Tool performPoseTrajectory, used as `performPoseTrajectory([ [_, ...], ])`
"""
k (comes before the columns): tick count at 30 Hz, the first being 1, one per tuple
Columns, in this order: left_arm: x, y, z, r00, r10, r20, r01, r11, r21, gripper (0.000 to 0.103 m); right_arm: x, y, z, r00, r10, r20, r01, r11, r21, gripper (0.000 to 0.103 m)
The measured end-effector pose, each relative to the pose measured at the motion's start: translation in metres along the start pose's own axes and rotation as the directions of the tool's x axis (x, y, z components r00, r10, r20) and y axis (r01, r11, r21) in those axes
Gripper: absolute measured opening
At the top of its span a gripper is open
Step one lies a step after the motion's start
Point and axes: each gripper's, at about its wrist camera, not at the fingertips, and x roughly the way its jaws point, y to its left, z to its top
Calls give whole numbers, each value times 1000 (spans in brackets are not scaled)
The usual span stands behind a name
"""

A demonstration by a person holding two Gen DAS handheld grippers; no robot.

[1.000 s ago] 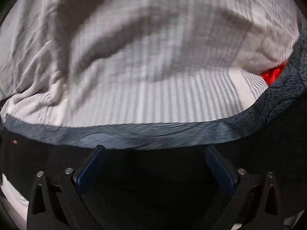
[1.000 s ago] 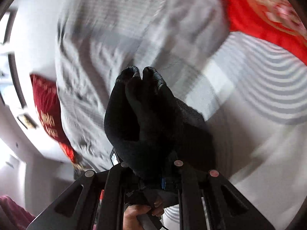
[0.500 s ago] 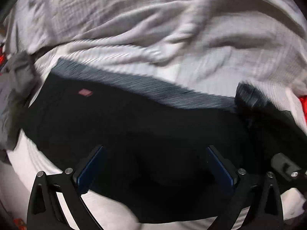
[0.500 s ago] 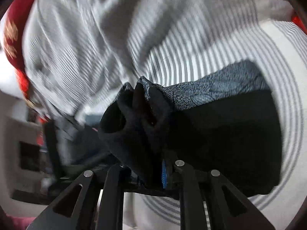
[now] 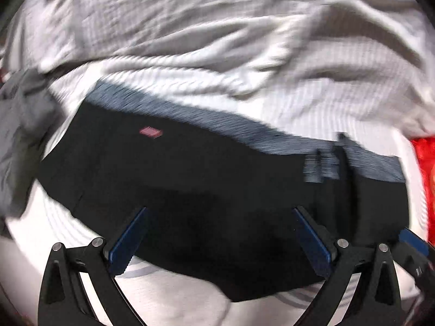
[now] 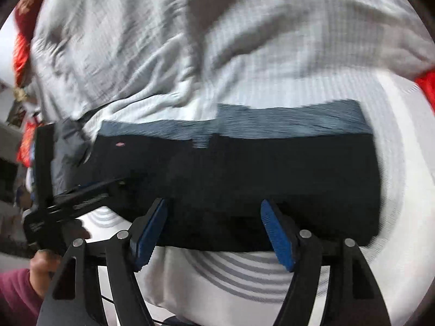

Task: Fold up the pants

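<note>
Black folded pants (image 5: 206,190) with a grey-blue waistband lie ahead of our left gripper (image 5: 220,233) and right gripper (image 6: 213,233), both spread apart, on white striped bedding (image 6: 244,81) beside a crumpled grey blanket (image 5: 217,27).

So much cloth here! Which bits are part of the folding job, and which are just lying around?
Part of the job:
black pants, lying folded on the bed
left tool, open
right tool, open

Just lying around:
rumpled striped blanket
striped bedsheet
grey garment
red cloth
</note>
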Motion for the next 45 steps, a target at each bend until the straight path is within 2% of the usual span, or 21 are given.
performPoseTrajectory([
  [2,-1,-15,3,999,-46,3,46,998,43,103,-5,-15,-2,1000,-22,-4,22,999,37,75],
  [5,11,-33,10,997,-74,-18,75,993,86,103,-8,-19,-8,1000,-28,-13,28,999,17,75],
  [9,41,-37,28,996,-65,-55,70,993,98,103,-3,9,-18,998,-63,3,63,989,-135,75],
  [12,58,-38,38,996,-54,-73,62,991,115,103,10,35,-21,993,-106,46,114,956,-271,75],
  [17,76,-47,44,995,-40,-88,52,988,146,103,37,61,-20,984,-153,92,176,902,-393,73],
  [20,89,-54,43,995,-5,-95,22,984,177,103,50,66,-16,977,-182,111,212,887,-409,66],
  [22,97,-57,43,996,3,-93,13,985,175,103,57,63,-13,983,-168,74,184,905,-383,45],
  [23,99,-59,44,996,9,-89,6,985,173,103,61,61,-10,988,-149,42,155,920,-360,17],
  [28,105,-67,48,995,37,-89,-20,983,182,103,45,56,-5,997,-67,24,71,952,-298,16],
  [31,107,-69,49,996,36,-87,-19,982,186,103,31,58,-15,1000,-24,-3,21,948,-316,16],
  [36,108,-67,46,997,29,-70,-16,984,177,103,51,58,-36,996,-55,-77,26,942,-336,15],
  [40,102,-62,44,997,31,-66,-20,986,168,103,61,54,-31,995,-42,-95,9,948,-319,20],
  [41,98,-60,44,997,48,-63,-37,986,162,103,56,54,-30,995,-35,-98,2,948,-317,25],
  [42,92,-56,47,997,52,-58,-43,987,157,103,53,54,-29,994,-29,-102,-4,949,-315,41],
  [43,84,-54,48,998,47,-48,-40,988,150,103,47,54,-28,994,-24,-102,-9,950,-311,52],
  [44,77,-52,49,998,41,-39,-35,989,146,103,34,54,-31,996,-24,-84,-3,952,-305,71],
  [45,69,-52,50,999,37,-29,-32,989,146,103,23,52,-30,998,-20,-60,1,955,-297,77],
])
